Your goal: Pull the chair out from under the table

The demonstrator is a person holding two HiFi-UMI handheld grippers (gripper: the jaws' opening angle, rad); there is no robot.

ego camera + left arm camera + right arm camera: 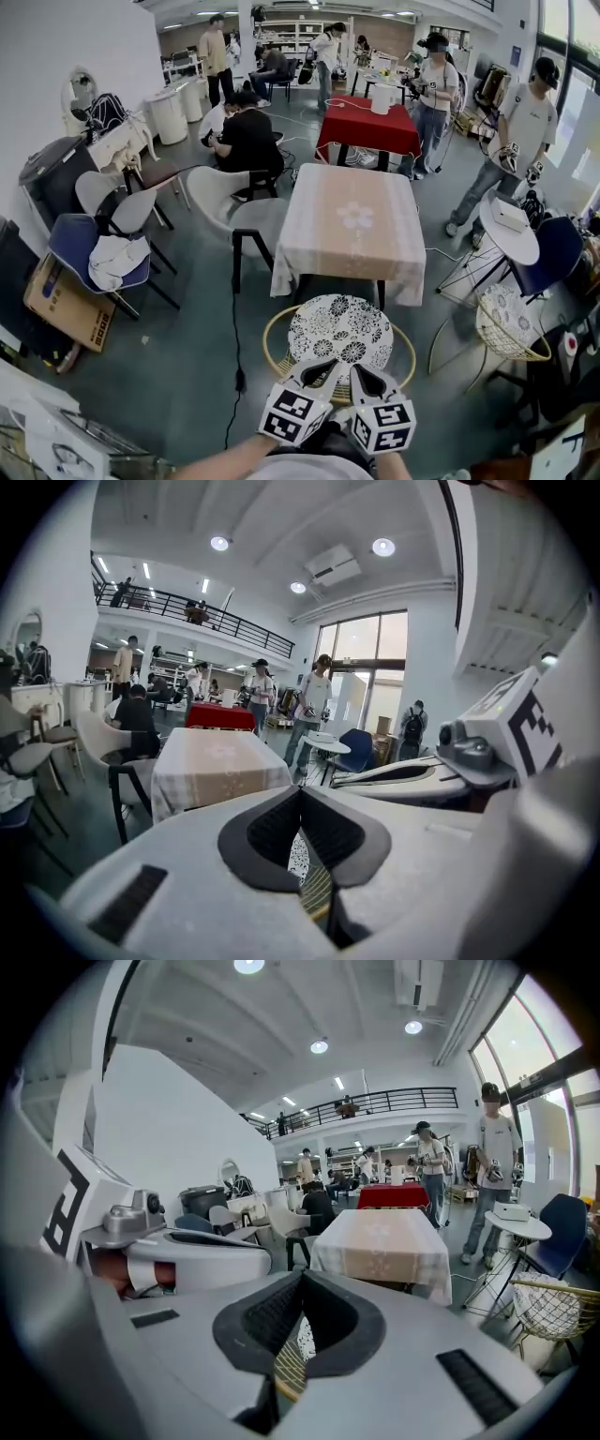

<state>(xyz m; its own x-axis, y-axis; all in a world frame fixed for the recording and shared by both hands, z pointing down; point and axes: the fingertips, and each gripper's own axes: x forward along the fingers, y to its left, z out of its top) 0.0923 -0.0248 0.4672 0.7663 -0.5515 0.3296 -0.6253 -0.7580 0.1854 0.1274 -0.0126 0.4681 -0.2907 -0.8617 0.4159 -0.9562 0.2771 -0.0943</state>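
Hovering side by side above the chair [339,334], the left gripper [322,368] and right gripper [364,372] both have their jaws pressed together on nothing. The chair stands at the near end of the table [352,234], its patterned seat just beside the hanging cloth. It looks light and stiff, woven rattan likely to slide easily. The curved rim [270,342] offers a firmer hold than the cushion.

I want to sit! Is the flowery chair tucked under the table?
Out. The chair shows its whole flowery seat, just clear of the table.
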